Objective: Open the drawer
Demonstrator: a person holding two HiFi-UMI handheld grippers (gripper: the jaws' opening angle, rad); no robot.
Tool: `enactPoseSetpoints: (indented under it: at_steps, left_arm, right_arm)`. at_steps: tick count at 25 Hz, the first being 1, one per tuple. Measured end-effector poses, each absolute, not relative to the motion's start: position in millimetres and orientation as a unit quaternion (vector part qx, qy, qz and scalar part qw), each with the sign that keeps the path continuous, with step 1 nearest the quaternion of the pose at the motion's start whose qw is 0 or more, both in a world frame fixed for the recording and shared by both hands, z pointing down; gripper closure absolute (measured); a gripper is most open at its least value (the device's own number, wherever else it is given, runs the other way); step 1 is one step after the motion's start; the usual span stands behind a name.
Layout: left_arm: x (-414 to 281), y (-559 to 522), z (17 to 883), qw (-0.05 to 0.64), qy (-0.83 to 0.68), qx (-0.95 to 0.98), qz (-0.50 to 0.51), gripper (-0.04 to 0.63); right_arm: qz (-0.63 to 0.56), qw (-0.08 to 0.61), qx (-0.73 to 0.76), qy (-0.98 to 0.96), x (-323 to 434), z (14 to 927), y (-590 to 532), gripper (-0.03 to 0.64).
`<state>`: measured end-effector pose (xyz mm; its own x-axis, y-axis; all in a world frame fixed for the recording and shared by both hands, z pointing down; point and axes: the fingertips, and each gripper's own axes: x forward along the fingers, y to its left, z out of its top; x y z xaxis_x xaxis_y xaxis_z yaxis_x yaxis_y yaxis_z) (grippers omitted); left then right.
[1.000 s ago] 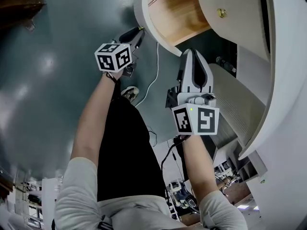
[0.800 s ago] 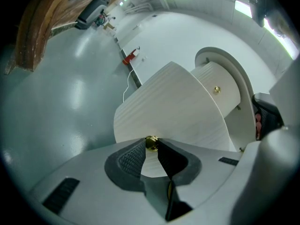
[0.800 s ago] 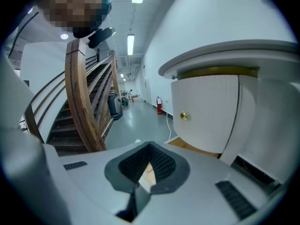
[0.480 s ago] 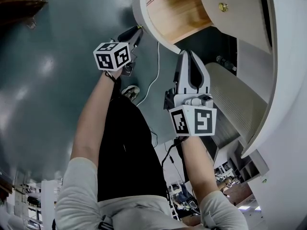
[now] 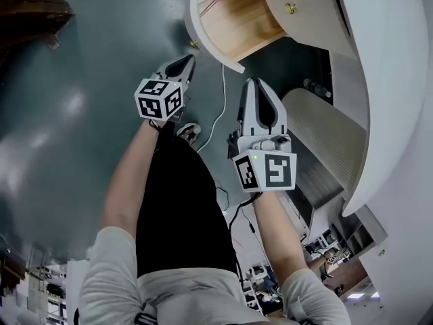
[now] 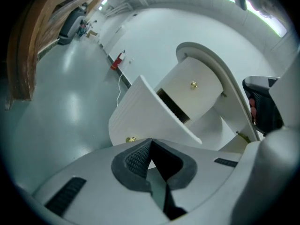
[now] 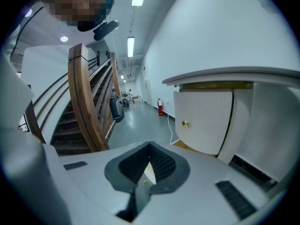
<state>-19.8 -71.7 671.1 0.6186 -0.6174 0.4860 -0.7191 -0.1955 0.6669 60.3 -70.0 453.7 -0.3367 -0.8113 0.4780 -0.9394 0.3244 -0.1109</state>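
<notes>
Nearest are the person's two bare forearms, reaching out from white sleeves (image 5: 111, 263) over black trousers (image 5: 172, 202). The right gripper (image 5: 257, 83) sits a little closer to the body than the other. Its jaws are pressed together with nothing in them, and its marker cube faces the person. The left gripper (image 5: 186, 61) is held further forward. Its jaws have just snapped closed, tips meeting on nothing but air. Just past that left tip, close but not touching, is the small brass knob (image 5: 194, 44) on the curved white front of the drawer (image 5: 240, 15). The drawer stands pulled well out of the cabinet (image 5: 399, 80), so its pale wooden side is in plain sight. Beside it, a second drawer front (image 5: 311, 19) with its own brass knob sits flush in the rounded white body. A ribbed white panel (image 5: 318, 141) lies lower down, next to the right gripper. Under all this, a thin white cable (image 5: 218, 114) trails across the dark glossy floor (image 5: 81, 107), passing near the person's shoe (image 5: 189, 133). Farther off in the room, a wooden staircase (image 7: 86, 111) with a curved handrail climbs away. Beyond it a corridor runs on under ceiling strip lights.
</notes>
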Motion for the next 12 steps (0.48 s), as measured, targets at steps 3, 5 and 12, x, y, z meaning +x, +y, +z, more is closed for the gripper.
enactPoseSetpoints:
  at_steps: [3, 5, 12]
  left_arm:
    - [-32.2, -66.3, 626.2, 0.417, -0.446, 0.788, 0.076, 0.591]
    - [-39.4, -59.6, 593.2, 0.383, -0.459, 0.796, 0.096, 0.591]
    - [-46.7, -26.8, 459.6, 0.32, -0.474, 0.813, 0.108, 0.591]
  right_arm:
    - [0.185, 0.166, 0.551, -0.797, 62.1, 429.4, -63.5, 0.603]
    - [0.186, 0.162, 0.553, -0.795, 67.2, 412.7, -57.1, 0.603]
    - [0.172, 0.162, 0.558, -0.796, 67.0, 345.6, -20.0, 0.603]
